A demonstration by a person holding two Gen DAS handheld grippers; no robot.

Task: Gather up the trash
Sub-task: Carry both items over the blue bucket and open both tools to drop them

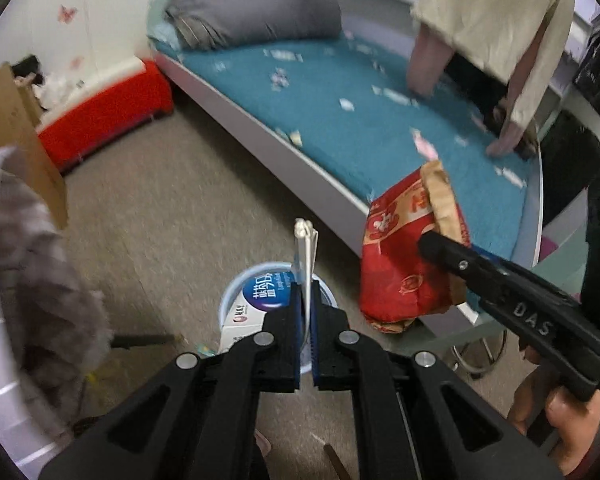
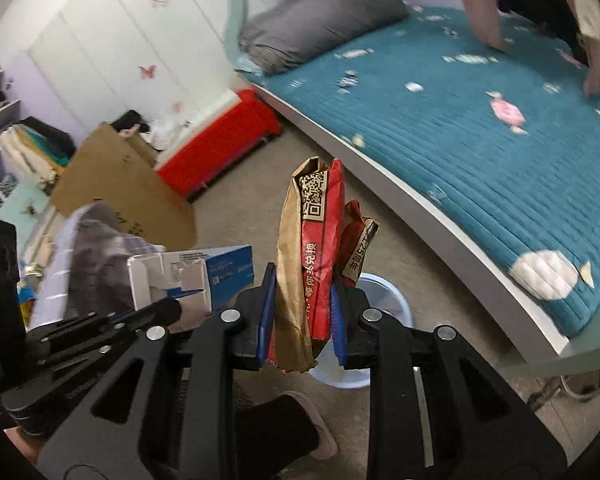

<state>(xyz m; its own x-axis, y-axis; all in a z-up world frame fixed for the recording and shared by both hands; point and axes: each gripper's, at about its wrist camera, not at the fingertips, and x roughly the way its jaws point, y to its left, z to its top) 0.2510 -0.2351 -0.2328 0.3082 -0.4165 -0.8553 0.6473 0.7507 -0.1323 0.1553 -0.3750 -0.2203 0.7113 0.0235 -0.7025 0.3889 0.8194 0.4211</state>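
Crumpled red-and-brown paper bag (image 2: 314,264), glossy white-blue cardboard box (image 2: 188,280), smooth pale-blue plastic bin (image 2: 392,308), quilted teal cloth bedcover (image 2: 480,140).

A crumpled red and brown paper bag (image 2: 314,264) with a QR code stands upright, pinched, above a pale blue bin (image 2: 384,308) on the floor. A white and blue carton (image 2: 192,276), torn open, hangs beside it.

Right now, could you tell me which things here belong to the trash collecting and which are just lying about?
Job: red-and-brown paper bag in right claw; white-and-blue carton in left claw; pale blue bin.
Lying about: grey pillow; red storage box; cardboard sheet.
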